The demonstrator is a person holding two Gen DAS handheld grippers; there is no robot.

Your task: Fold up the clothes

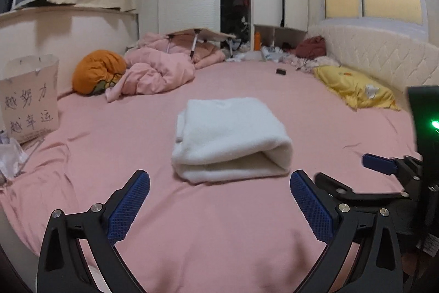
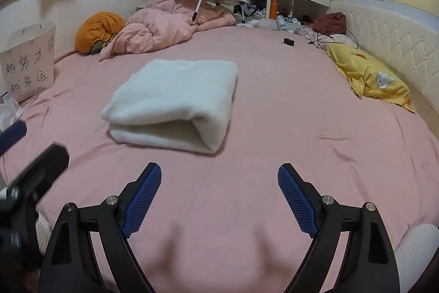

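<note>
A white fleece garment (image 1: 230,136) lies folded into a thick rectangle on the pink bed sheet (image 1: 192,224); it also shows in the right wrist view (image 2: 175,103). My left gripper (image 1: 219,180) is open and empty, hovering just short of the garment's near edge. My right gripper (image 2: 219,175) is open and empty, a little nearer than the garment and to its right. The right gripper also shows at the right edge of the left wrist view (image 1: 343,169). The left gripper shows at the left edge of the right wrist view (image 2: 33,144).
A crumpled pink duvet (image 1: 159,67) and an orange cushion (image 1: 96,70) lie at the back left. A white paper bag (image 1: 30,98) stands at the left edge. A yellow pillow (image 1: 354,87) lies by the padded headboard (image 1: 384,59). A small black object (image 1: 281,71) lies on the sheet.
</note>
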